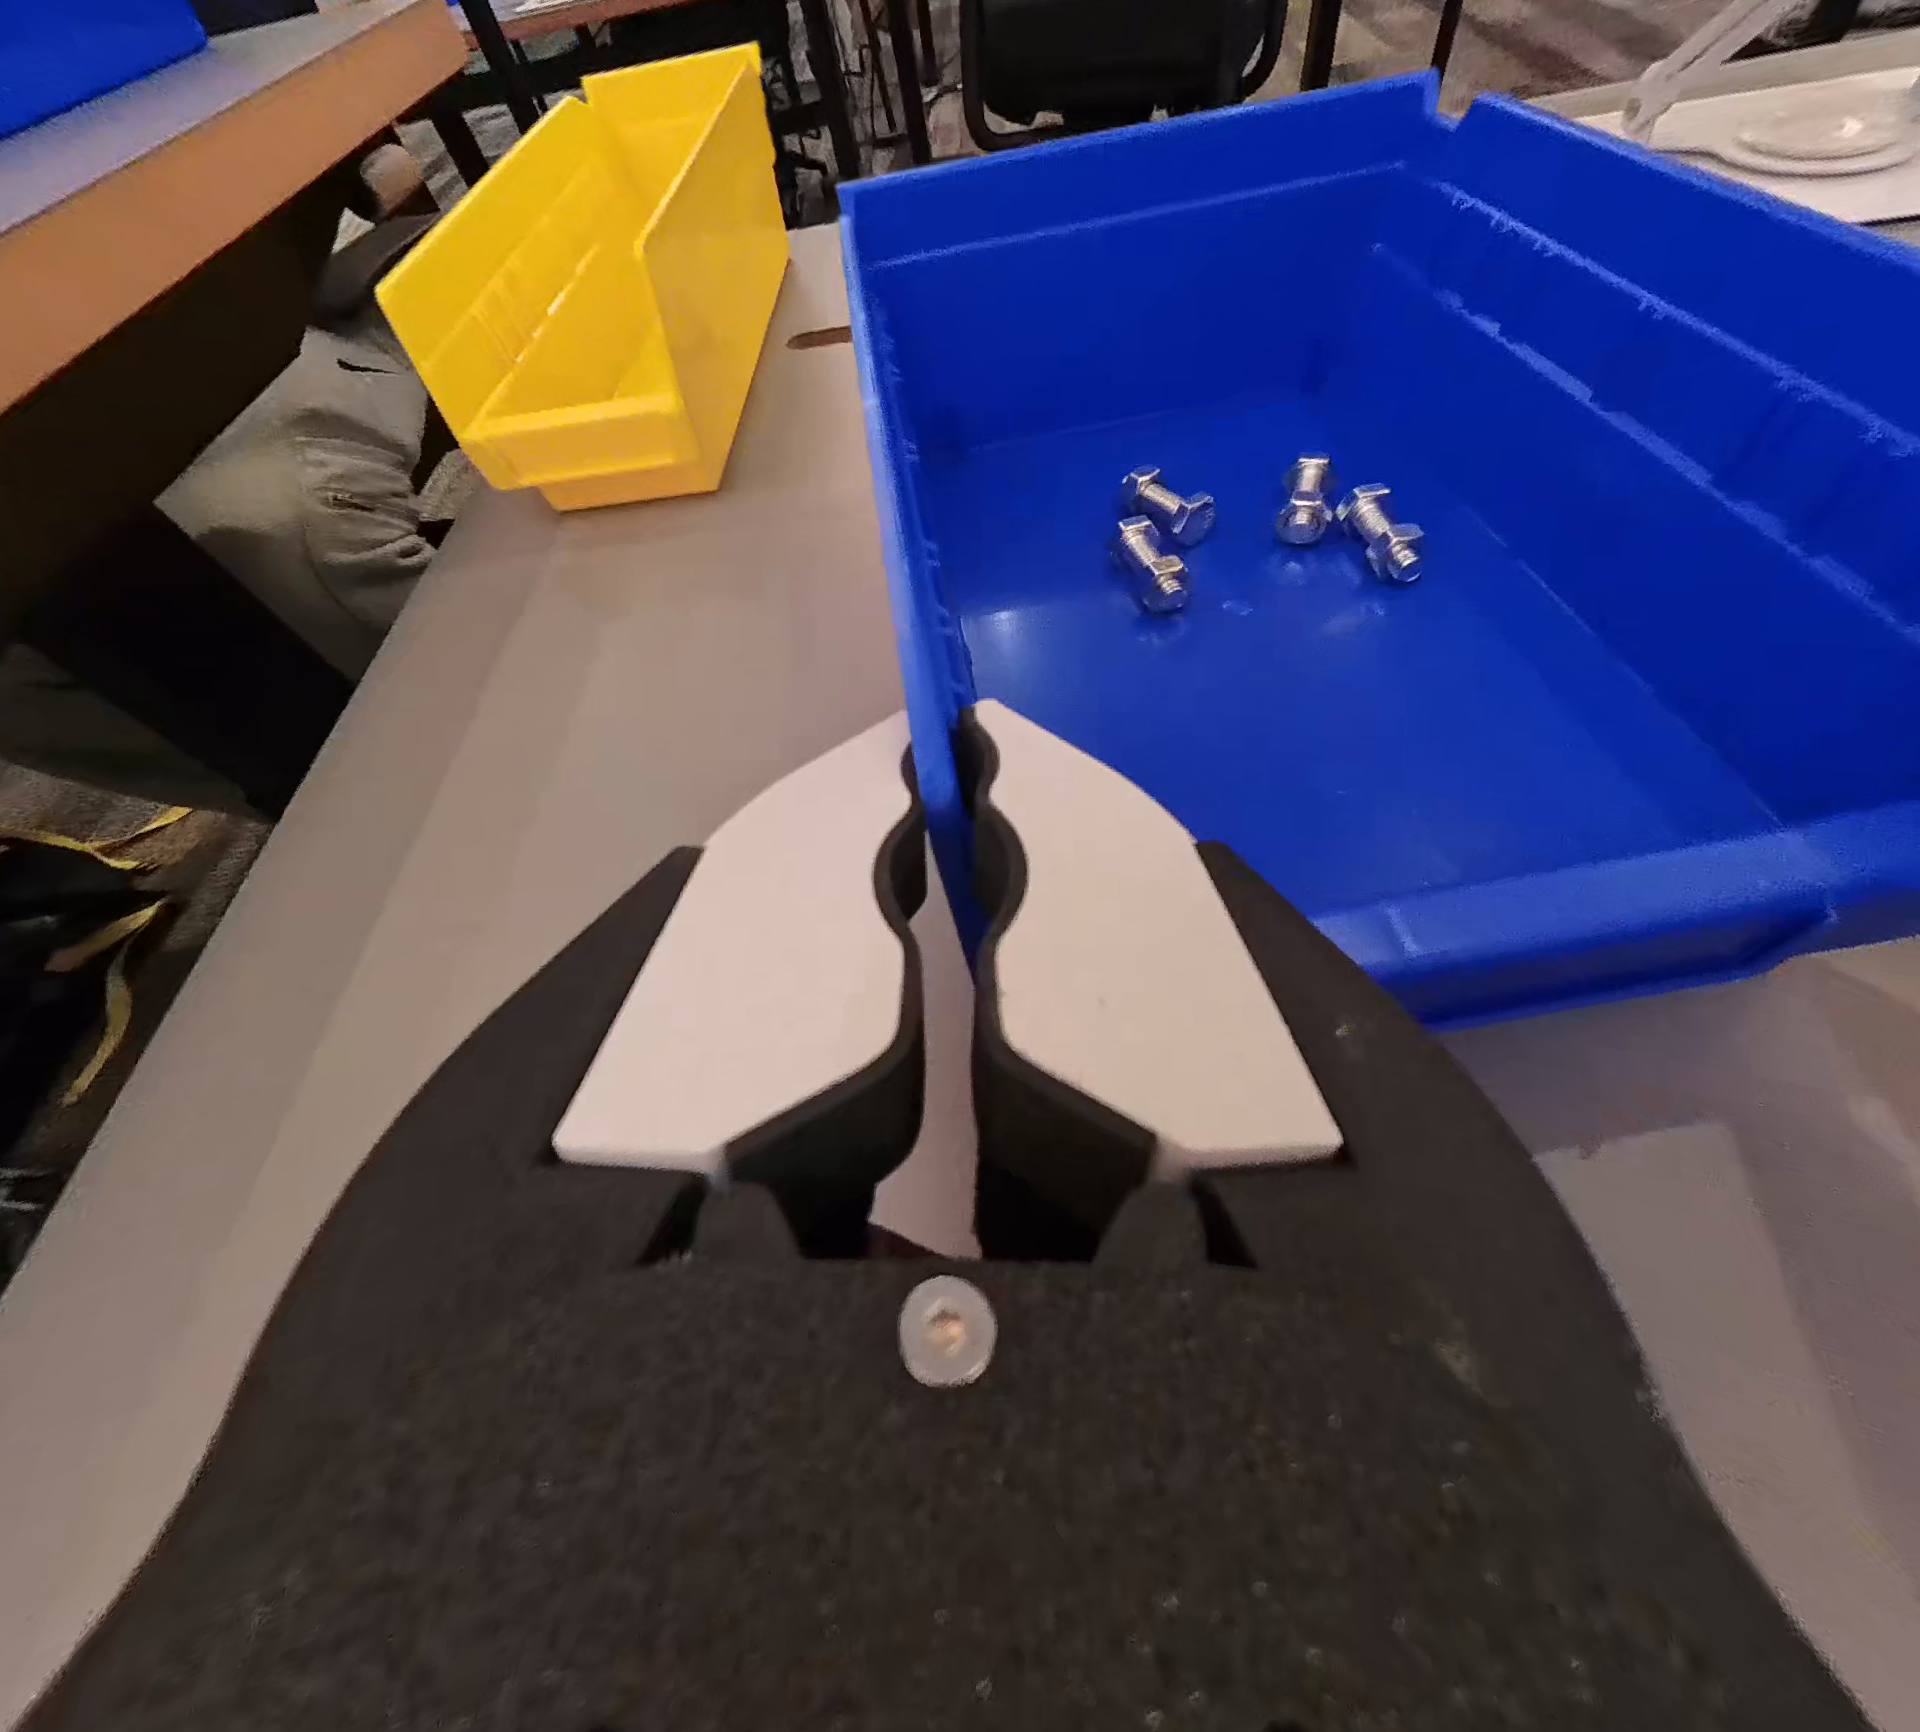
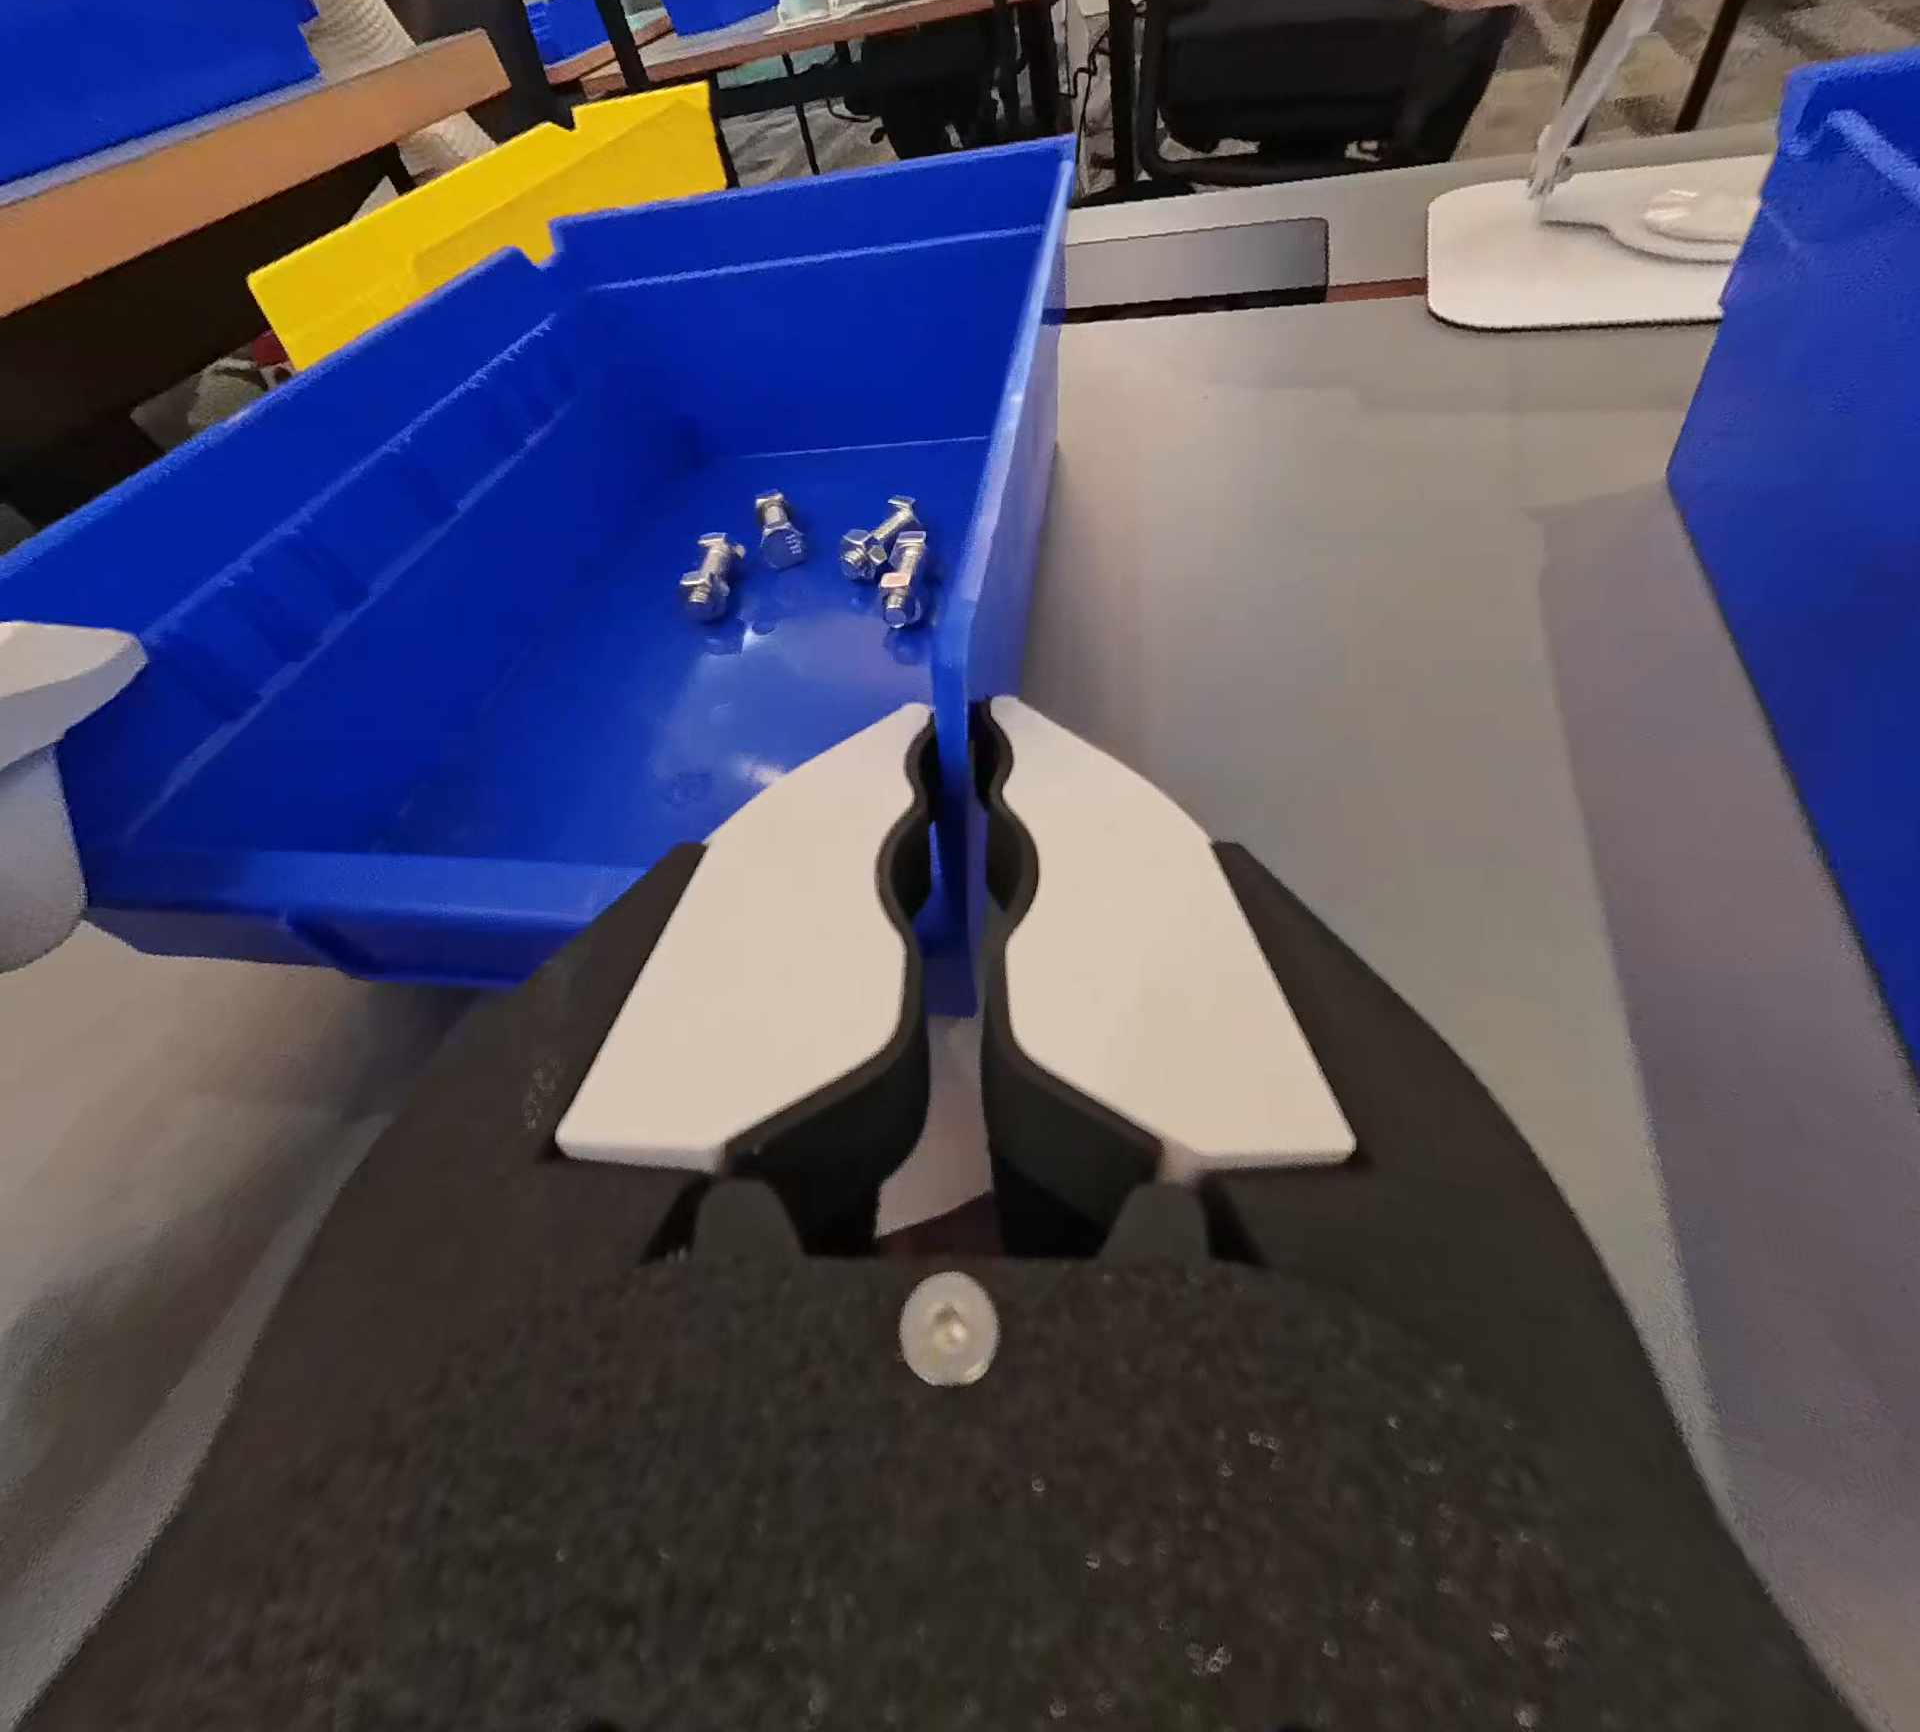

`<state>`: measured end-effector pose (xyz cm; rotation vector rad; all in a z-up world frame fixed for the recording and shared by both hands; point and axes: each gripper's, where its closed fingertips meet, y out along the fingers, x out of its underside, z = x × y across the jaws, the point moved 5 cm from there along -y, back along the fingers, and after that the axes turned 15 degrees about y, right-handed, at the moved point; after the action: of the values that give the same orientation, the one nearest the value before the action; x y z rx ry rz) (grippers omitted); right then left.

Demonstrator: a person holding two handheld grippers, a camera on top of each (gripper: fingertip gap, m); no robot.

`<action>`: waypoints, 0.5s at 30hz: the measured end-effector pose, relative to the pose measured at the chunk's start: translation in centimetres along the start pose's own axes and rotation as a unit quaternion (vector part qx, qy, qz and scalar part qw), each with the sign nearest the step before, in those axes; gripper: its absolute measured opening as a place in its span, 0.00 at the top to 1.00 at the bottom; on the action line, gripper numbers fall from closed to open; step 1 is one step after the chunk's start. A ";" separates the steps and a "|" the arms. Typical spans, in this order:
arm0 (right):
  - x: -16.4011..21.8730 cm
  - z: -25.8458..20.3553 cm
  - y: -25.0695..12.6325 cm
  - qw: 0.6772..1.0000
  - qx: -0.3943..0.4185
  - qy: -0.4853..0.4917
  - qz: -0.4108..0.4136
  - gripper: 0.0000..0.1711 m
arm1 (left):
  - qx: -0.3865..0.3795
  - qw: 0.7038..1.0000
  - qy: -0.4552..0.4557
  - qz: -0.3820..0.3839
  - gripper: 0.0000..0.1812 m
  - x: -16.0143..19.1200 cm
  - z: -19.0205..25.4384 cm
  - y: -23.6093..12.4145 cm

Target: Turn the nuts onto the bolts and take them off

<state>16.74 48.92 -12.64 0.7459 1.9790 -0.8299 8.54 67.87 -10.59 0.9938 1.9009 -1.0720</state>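
the left gripper [image 1: 945, 747] was clamped on the left side wall of the blue bin [image 1: 1455, 830], one finger outside the wall and one inside, near the bin's front corner. the right gripper [image 2: 961, 732] pinched the opposite, right side wall of the same blue bin [image 2: 436, 747] in the same way. in the right wrist view the tip of the left gripper showed at 9 o'clock, at the bin's far front corner.

four bolts with nuts [image 1: 1268, 524] lay loose on the bin floor, at about 1 o'clock from the left claw and 11 o'clock from the right [image 2: 810, 560]. two sat close together as a pair on each side; the right pair touched. nothing else lay in the bin.

a yellow bin [image 1: 603, 300] stood on the grey table [image 1: 623, 747] at 11 o'clock of the left claw, just beside the blue bin; its visible interior held nothing i could see. another blue container [image 2: 1808, 477] stood at 2 o'clock of the right claw, contents hidden.
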 end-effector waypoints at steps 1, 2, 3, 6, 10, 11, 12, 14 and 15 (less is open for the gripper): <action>0.2 -0.2 0.0 1.000 0.004 0.006 -0.004 0.97 | 0.002 1.000 0.004 -0.004 0.99 0.2 -0.2 0.3; 0.4 -0.3 0.1 1.000 0.007 0.008 -0.009 0.97 | 0.003 1.000 0.006 -0.004 0.99 0.3 -0.4 0.5; 0.5 -0.5 0.1 1.000 0.005 0.007 -0.012 0.97 | 0.006 1.000 0.003 0.000 0.99 0.5 -0.6 0.7; 1.1 -0.7 0.1 1.000 -0.005 0.010 -0.024 0.96 | 0.010 1.000 0.003 0.006 0.99 1.1 -1.0 1.1; 1.3 -1.2 0.2 0.999 -0.022 0.020 -0.030 0.94 | 0.013 1.000 -0.012 0.019 0.97 2.0 -1.4 1.4; 1.4 -1.3 0.1 0.999 -0.030 0.023 -0.031 0.92 | 0.015 0.999 -0.012 0.026 0.97 2.1 -1.5 1.4; 1.4 -1.5 0.0 0.998 -0.038 0.025 -0.032 0.89 | 0.018 0.999 -0.009 0.025 0.96 2.2 -1.5 1.3; 1.5 -1.7 -0.3 0.998 -0.055 0.017 -0.034 0.88 | 0.006 1.000 0.014 0.023 0.92 2.5 -1.5 1.3; 1.4 -1.9 -0.5 0.997 -0.067 0.011 -0.031 0.86 | -0.006 0.999 0.026 0.029 0.86 2.5 -1.4 1.2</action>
<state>14.82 50.30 -12.87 0.6219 2.0639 -0.7196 8.18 70.20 -12.60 1.0731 1.9062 -1.0084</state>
